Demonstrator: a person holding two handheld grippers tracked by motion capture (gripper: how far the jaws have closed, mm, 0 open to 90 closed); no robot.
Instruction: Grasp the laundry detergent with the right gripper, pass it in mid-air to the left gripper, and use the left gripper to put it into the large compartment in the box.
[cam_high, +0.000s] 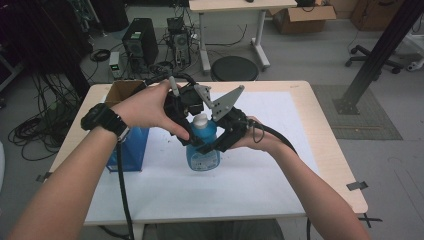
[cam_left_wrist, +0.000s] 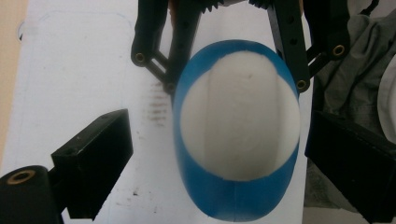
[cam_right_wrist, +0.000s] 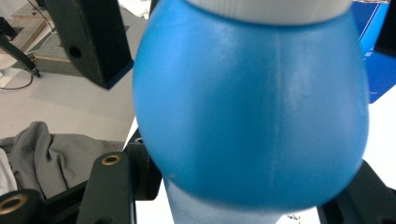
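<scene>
White-covered table (cam_high: 260, 170), blue bottle (cam_high: 202, 150) upright, right tongs (cam_high: 220, 142) clamping its body, left tongs (cam_high: 192, 117) spread around its white cap (cam_high: 200, 120)

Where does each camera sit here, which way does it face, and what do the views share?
High view: above the person's side, looking forward and down on the table; both forearms, left gripper and right gripper show.
Left gripper view: on the left gripper, looking down on the white cap; its fingers flank it, apart.
Right gripper view: on the right gripper, facing the blue bottle side-on and clamping it.
Shared: the bottle in all three.
</scene>
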